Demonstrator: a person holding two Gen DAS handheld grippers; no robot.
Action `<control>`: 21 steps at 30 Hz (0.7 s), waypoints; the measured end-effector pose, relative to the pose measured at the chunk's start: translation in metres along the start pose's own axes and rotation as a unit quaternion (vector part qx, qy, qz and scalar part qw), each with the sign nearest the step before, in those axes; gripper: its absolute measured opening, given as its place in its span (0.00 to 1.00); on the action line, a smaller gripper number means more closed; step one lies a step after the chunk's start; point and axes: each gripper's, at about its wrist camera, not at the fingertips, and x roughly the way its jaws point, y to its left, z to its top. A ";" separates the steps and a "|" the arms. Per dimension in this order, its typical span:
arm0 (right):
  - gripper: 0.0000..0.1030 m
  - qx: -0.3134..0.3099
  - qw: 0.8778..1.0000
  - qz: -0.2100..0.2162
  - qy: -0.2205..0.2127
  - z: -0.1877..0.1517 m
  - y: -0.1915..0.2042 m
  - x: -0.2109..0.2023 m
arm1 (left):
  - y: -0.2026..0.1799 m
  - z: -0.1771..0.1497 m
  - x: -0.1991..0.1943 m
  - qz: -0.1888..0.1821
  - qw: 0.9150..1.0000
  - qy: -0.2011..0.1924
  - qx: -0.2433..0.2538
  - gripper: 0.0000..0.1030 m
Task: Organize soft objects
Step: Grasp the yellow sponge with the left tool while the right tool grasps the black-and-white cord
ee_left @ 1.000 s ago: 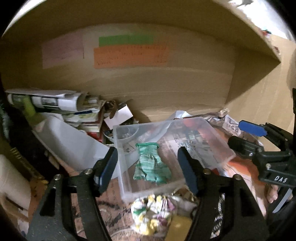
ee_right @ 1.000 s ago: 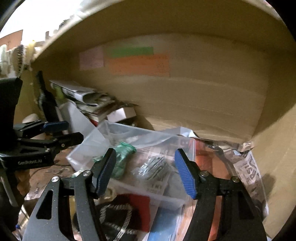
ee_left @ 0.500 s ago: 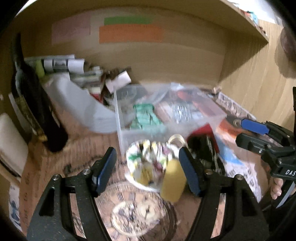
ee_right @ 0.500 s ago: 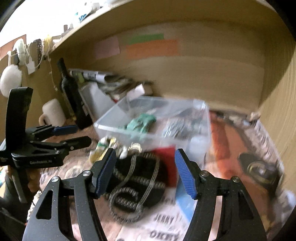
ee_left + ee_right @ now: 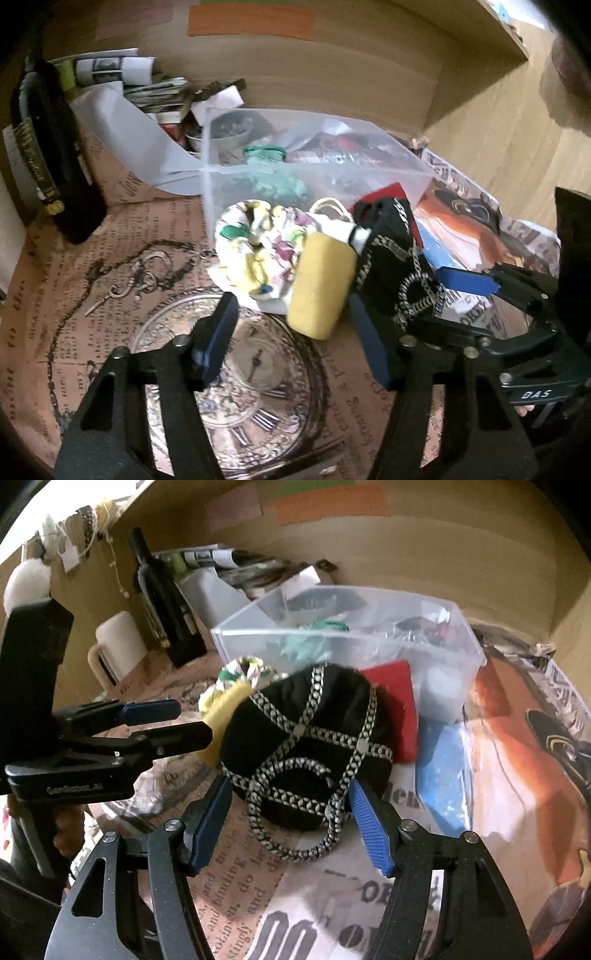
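Note:
A clear plastic bin (image 5: pixel 221 177) (image 5: pixel 236 642) holds a green cloth (image 5: pixel 280 184) (image 5: pixel 306 646). In front of it lie a floral cloth bundle (image 5: pixel 258 247) (image 5: pixel 240 672), a yellow sponge (image 5: pixel 321 284) (image 5: pixel 221 716), a black pouch with a checkered cord (image 5: pixel 306 746) (image 5: pixel 391 258), a red cloth (image 5: pixel 395 701) and a blue sponge (image 5: pixel 443 768). My left gripper (image 5: pixel 295 347) (image 5: pixel 166 723) is open, just short of the yellow sponge. My right gripper (image 5: pixel 291 827) (image 5: pixel 454 295) is open, its fingers either side of the black pouch's near edge.
A dark wine bottle (image 5: pixel 51 147) (image 5: pixel 162 594) stands at the left, with a white mug (image 5: pixel 114 646) beside it. Stacked papers and a white sheet (image 5: pixel 140 118) lie behind the bin. Wooden walls close the back and right. Printed paper covers the desk (image 5: pixel 110 295).
Both grippers have pulled back from above the bin and dropped toward the items in front of it. The yellow sponge and black pouch now sit close before the open fingers.

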 end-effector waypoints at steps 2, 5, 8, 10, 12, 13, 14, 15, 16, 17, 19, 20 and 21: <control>0.61 0.002 1.000 0.000 0.004 -0.003 -0.001 0.002 | -0.002 0.000 0.005 -0.004 1.000 0.007 0.002 0.53; 0.51 -0.005 1.000 -0.009 0.005 -0.005 0.000 0.002 | -0.001 -0.001 0.013 -0.010 1.000 0.018 0.000 0.41; 0.40 -0.006 1.000 -0.012 0.006 -0.007 -0.001 0.001 | -0.002 -0.002 0.017 -0.023 0.999 0.025 -0.006 0.32; 0.33 -0.003 1.000 -0.010 0.004 -0.007 -0.003 -0.002 | -0.004 -0.003 0.016 -0.022 1.000 0.021 -0.002 0.30; 0.28 0.001 1.000 -0.010 0.001 -0.008 -0.006 -0.005 | -0.006 -0.003 0.013 -0.020 1.000 0.015 0.002 0.29; 0.26 0.002 1.000 -0.010 0.000 -0.007 -0.006 -0.005 | -0.006 -0.003 0.011 -0.020 1.000 0.013 0.004 0.29; 0.25 0.002 1.000 -0.012 -0.002 -0.007 -0.007 -0.006 | -0.006 -0.003 0.008 -0.020 1.000 0.009 0.005 0.29; 0.23 0.001 1.000 -0.013 -0.004 -0.006 -0.008 -0.008 | -0.006 -0.002 0.006 -0.020 1.000 0.006 0.006 0.29; 0.21 0.002 1.000 -0.014 -0.008 -0.006 -0.009 -0.010 | -0.007 -0.002 0.002 -0.019 1.000 0.002 0.007 0.28; 0.20 0.002 1.000 -0.015 -0.011 -0.005 -0.009 -0.011 | -0.007 -0.002 0.000 -0.018 1.000 -0.002 0.007 0.28; 0.18 0.002 1.000 -0.016 -0.019 -0.004 -0.010 -0.016 | -0.006 0.000 -0.006 -0.018 1.000 -0.011 0.006 0.28; 0.18 0.002 1.000 -0.017 -0.024 -0.003 -0.011 -0.019 | -0.007 0.001 -0.009 -0.016 1.000 -0.017 0.006 0.28; 0.18 0.002 0.999 -0.018 -0.029 -0.002 -0.011 -0.022 | -0.006 0.002 -0.012 -0.015 1.000 -0.022 0.005 0.28</control>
